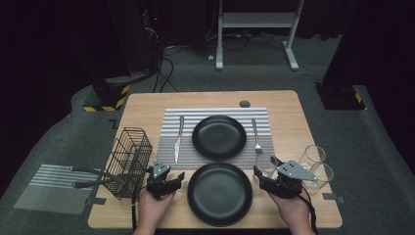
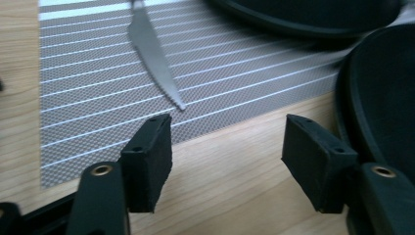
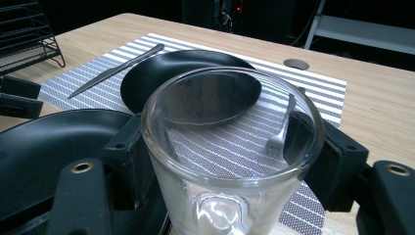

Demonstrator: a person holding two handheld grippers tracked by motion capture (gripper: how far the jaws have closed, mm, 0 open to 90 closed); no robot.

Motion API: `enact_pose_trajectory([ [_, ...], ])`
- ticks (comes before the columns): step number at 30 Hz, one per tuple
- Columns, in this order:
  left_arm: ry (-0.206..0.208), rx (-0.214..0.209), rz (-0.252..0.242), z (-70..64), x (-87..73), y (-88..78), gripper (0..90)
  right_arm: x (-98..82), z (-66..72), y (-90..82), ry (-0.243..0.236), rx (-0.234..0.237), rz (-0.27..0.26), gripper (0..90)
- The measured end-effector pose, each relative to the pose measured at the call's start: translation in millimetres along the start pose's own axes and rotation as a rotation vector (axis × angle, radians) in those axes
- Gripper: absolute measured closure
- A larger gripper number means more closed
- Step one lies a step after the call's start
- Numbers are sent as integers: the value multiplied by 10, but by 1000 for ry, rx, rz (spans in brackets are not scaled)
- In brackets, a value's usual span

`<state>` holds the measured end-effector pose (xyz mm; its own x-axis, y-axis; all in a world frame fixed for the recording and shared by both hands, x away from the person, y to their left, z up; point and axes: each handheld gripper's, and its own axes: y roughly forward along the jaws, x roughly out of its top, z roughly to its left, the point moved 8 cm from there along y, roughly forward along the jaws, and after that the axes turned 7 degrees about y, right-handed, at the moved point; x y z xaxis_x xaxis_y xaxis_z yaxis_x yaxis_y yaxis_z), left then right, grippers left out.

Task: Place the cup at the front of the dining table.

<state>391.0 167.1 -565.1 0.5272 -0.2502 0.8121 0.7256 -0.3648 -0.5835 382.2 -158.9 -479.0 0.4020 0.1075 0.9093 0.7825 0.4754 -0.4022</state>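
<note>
A: Layout, big to small?

B: Wooden table (image 1: 293, 127). Striped placemat (image 1: 171, 142) across the far middle, one black plate (image 1: 219, 137) centred on it. Second black plate (image 1: 219, 193) on bare wood at the near edge, between the two grippers. Wire basket (image 1: 128, 161) at the table's left edge, upright. Another striped mat (image 1: 46, 188) on the floor to the left.

A: Cutlery?

B: Knife (image 1: 178, 138) on the placemat left of the far plate, fork (image 1: 256, 134) on the right. In the left gripper view the knife tip (image 2: 169, 88) points toward the jaws, apart from them.

A: Glasses?

B: Three at the right side. Two empty glasses (image 1: 317, 166) stand near the right edge. Third, the held glass (image 3: 230, 147), sits upright just right of the near plate.

A: Grippers?

B: Right gripper (image 1: 269, 178): jaws pressed on both sides of the held glass, clamped around it. Left gripper (image 2: 227, 156): jaws spread wide, nothing between them, over bare wood just left of the near plate.
</note>
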Motion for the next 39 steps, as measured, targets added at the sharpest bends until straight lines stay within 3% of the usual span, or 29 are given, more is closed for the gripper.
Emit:
enact_pose_trajectory([
  [5, 27, -18, -26, -16, 30, -56, 359, 22, -2, -11, 9, 3, -6, 286],
  [6, 11, -22, -34, -34, 42, -66, 359, 32, -3, -9, 11, 2, -15, 286],
  [8, 40, -38, -35, -26, 66, -85, 357, 41, -10, -19, 7, 3, -13, 286],
  [10, 31, -41, -39, -42, 88, -90, 345, 48, -10, -19, 13, 1, -19, 286],
  [18, 100, -43, -49, -135, 170, -127, 345, 73, -29, -45, 7, 1, -25, 286],
  [19, 81, -49, -64, -158, 195, -132, 345, 79, -34, -46, 5, 1, -28, 286],
  [24, 83, -50, -96, -170, 302, -195, 313, 99, -18, -51, 2, 10, -27, 286],
  [27, 55, -98, -102, -217, 366, -220, 303, 132, -1, -55, -12, 21, -38, 286],
  [28, 49, -110, -114, -221, 396, -222, 303, 134, 21, -63, 14, 29, -34, 286],
  [29, 47, -113, -119, -227, 421, -222, 305, 150, 20, -64, 9, 32, -44, 286],
  [31, 88, -121, -96, -241, 440, -234, 305, 166, 33, -75, 5, 39, -42, 286],
  [34, 98, -128, -103, -277, 500, -221, 299, 194, 55, -77, 15, 45, -49, 286],
  [35, 98, -130, -106, -290, 520, -218, 294, 196, 63, -83, 18, 49, -38, 286],
  [36, 62, -127, -145, -327, 565, -189, 293, 213, 66, -73, 13, 50, -50, 286],
  [37, 106, -133, -113, -310, 556, -205, 291, 217, 79, -74, 20, 51, -46, 286],
  [39, 116, -142, -107, -317, 574, -194, 289, 232, 99, -71, 22, 59, -51, 286],
])
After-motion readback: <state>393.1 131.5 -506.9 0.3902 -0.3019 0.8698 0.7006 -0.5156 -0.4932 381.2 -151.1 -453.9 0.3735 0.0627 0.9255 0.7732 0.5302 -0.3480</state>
